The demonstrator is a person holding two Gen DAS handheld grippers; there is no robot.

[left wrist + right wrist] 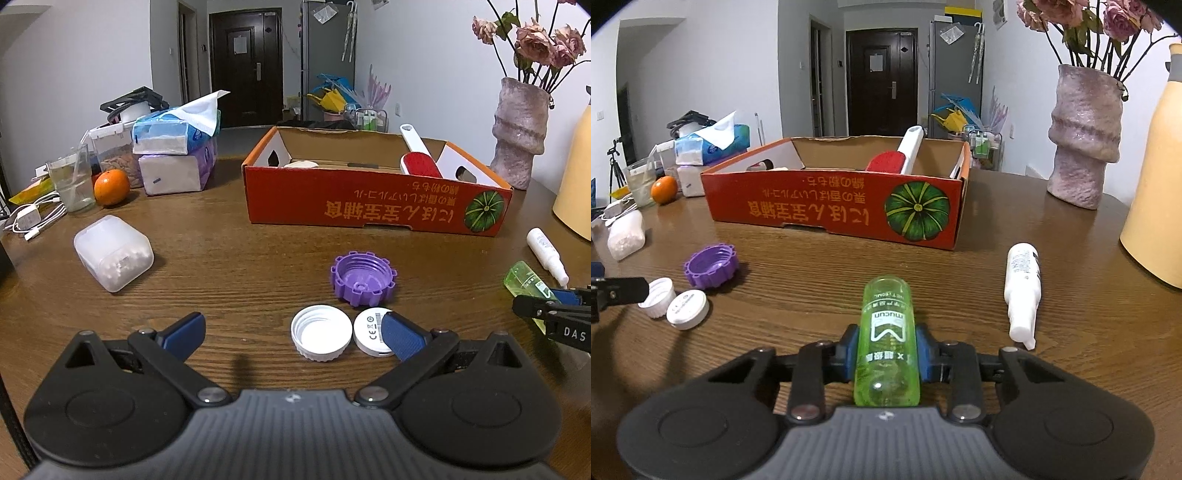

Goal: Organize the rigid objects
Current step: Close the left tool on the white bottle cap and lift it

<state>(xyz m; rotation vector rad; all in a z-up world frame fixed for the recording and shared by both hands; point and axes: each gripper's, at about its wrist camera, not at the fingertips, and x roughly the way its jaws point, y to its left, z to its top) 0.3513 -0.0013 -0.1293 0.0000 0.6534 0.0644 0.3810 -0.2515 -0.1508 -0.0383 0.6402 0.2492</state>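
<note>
Wooden table (812,266): green bottle (886,332) clamped in right gripper (886,354).

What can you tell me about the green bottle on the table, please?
The green bottle is a slim cylinder of translucent, lime-tinted plastic with white print, including a logo reading "mucun". It lies on its side on the wooden table, its rounded end pointing toward the orange cardboard box. The right gripper is shut on its middle, a blue pad pressing each side. A white bottle lies apart to its right.
</note>
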